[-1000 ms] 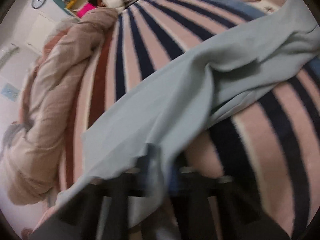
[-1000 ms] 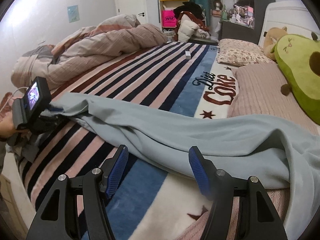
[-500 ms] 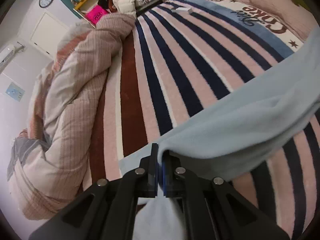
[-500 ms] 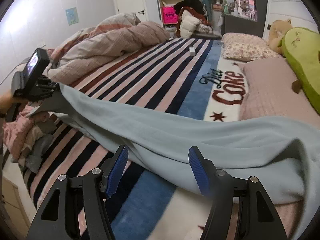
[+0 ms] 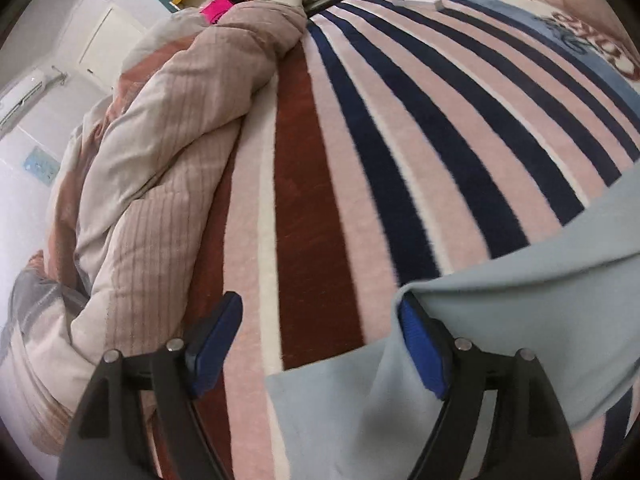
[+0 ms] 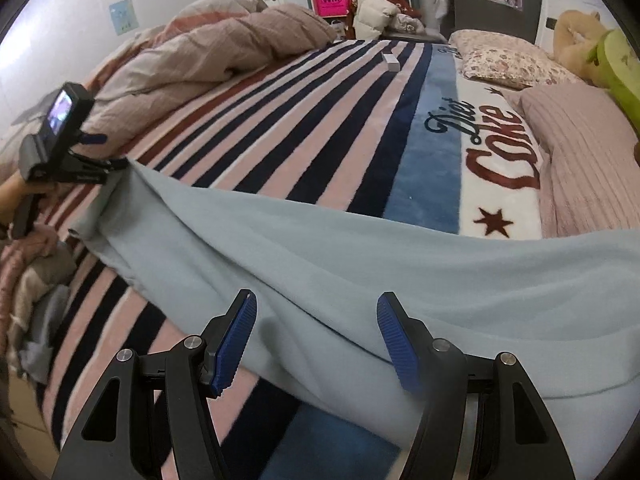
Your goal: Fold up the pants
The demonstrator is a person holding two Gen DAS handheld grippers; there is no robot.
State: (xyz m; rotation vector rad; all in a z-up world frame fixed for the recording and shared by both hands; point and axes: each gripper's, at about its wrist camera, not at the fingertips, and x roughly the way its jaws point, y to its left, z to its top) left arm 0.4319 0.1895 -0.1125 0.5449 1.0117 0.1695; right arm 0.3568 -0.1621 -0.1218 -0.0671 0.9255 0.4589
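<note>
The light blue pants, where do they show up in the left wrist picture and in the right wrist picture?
Left wrist view: the light blue pants fill the lower right, one edge draped over the right finger of the open left claw.
Right wrist view: the pants stretch across the middle, from the left claw at far left to the right edge.
Shared landmark: the bunched beige duvet on the striped blanket.

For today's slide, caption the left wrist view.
Left tongs just opened, light blue pants draped over one finger, above the striped blanket.
</note>
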